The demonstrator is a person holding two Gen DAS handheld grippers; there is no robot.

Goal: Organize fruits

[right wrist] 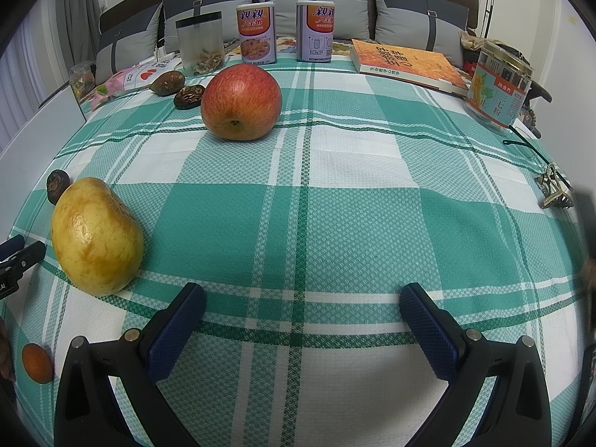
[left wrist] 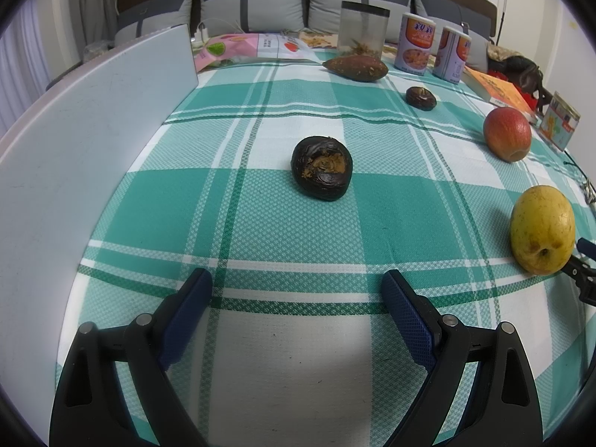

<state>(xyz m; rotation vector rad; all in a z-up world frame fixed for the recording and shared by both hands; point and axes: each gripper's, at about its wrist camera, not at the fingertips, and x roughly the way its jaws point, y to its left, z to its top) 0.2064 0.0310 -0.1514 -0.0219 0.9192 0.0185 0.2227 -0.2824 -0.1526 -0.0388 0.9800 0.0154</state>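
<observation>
Checked green-and-white cloth [right wrist: 335, 205] covering the work surface, with pillows behind it.

Labelled goods, far edge: two lilac tins [right wrist: 256, 33] [right wrist: 314, 31] printed "親親" on an orange band, smaller writing unreadable; clear canister [right wrist: 201, 43] with dried bits at its bottom; orange book [right wrist: 406, 63] lying flat, its title upside down to the right wrist view and not read; glass jar [right wrist: 497, 89] at far right, label reading "三七粉".

Fruit:
- Red apple [right wrist: 241, 102], centre-far, lying on its side, one dimpled end facing the camera.
- Yellow pear [right wrist: 97, 238], near left, long axis tilted, narrower end up and leaning left.
- Large dark wrinkled fruit [left wrist: 322, 173], mid-cloth ahead of the left gripper.
- Smaller dark fruit [left wrist: 421, 97], farther right.
- Brown oblong fruit [left wrist: 355, 68], far, long axis running left-right.
- Small orange fruit [right wrist: 36, 363], nearest left edge.

White board [left wrist: 85, 130] standing along the left side.

Left gripper [left wrist: 298, 290]: jaws spread wide, nothing between them.
Right gripper [right wrist: 301, 303]: jaws spread wide, holding nothing.
</observation>
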